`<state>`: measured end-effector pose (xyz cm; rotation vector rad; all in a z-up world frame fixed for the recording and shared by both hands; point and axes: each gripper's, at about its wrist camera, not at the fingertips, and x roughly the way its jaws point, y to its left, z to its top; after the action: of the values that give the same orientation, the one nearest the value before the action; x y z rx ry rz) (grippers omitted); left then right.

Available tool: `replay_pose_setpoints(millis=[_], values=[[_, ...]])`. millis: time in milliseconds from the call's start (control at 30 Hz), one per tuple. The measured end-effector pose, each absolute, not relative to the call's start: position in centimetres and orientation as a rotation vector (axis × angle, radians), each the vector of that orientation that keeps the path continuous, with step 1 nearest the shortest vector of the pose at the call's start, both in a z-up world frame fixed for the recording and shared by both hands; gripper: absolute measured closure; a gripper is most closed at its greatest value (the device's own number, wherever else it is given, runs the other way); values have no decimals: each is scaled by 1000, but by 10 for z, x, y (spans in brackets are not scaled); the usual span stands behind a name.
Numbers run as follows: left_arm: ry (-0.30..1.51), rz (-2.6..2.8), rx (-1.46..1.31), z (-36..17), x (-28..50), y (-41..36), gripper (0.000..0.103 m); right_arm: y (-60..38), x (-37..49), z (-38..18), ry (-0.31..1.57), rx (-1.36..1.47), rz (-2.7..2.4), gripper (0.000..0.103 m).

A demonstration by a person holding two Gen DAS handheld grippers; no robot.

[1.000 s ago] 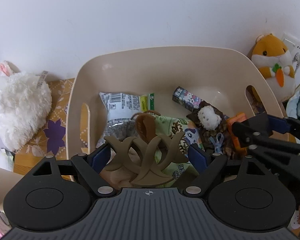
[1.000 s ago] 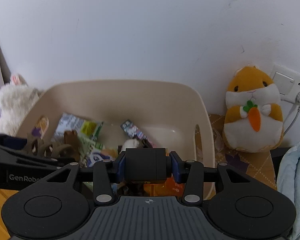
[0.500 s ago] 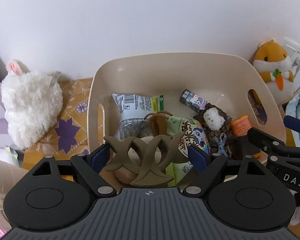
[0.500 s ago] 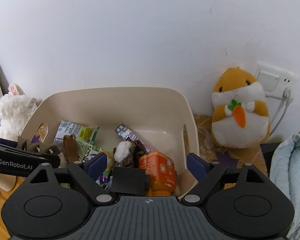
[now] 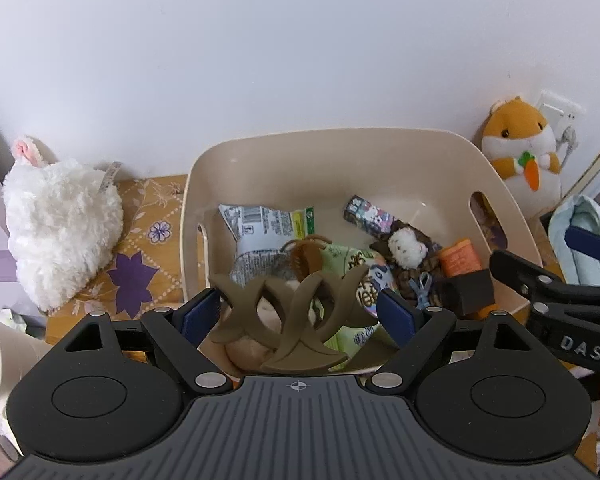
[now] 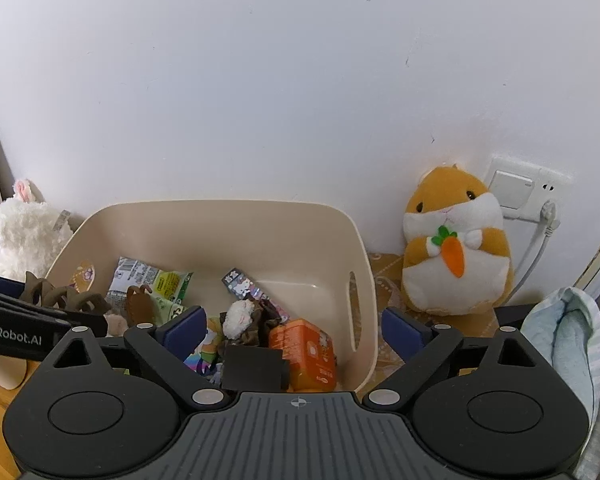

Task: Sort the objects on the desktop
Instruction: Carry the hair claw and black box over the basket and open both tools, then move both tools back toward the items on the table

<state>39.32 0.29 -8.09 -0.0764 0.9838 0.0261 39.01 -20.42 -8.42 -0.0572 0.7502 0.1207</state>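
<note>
My left gripper (image 5: 300,312) is shut on an olive-brown hair claw clip (image 5: 296,320), held over the near edge of the beige basket (image 5: 340,136). My right gripper (image 6: 296,326) hovers over the basket's near right corner, its jaws opening wide with nothing pressed between the pads. Below it a black box (image 6: 252,366) lies in the basket beside an orange bottle (image 6: 304,352). The left wrist view shows the same black box (image 5: 470,292) at the basket's right end, with the right gripper (image 5: 552,256) above it. Snack packets (image 5: 268,224) and a small plush charm (image 5: 406,242) also lie inside.
A white plush rabbit (image 5: 60,220) sits left of the basket on a patterned cloth. An orange hamster plush (image 6: 456,248) stands to the right against the wall, under a wall socket (image 6: 516,188). A light blue cloth (image 6: 572,328) is at the far right.
The right gripper's jaws spread apart and let go of the black box, which now lies in the basket. Both grippers drew back and up; the left kept its hold on the clip.
</note>
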Motion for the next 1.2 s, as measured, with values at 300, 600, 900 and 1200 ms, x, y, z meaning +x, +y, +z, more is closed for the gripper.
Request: replay_pose_setpoints(millis=[300,600,900,1200], values=[[950,33,-113,-74,393,3,10,-203,387,-83,741,-65,129,6],[921,-62,-109,-59,368,2,10,-222,362,-79,729,-53,148,3],[982,-121,-96,-74,327,23,9,-251,309,-103,792,-39,141,0],[1103,-107,-137,-124,292,44,9,-257,268,-144,898,21,132,0]])
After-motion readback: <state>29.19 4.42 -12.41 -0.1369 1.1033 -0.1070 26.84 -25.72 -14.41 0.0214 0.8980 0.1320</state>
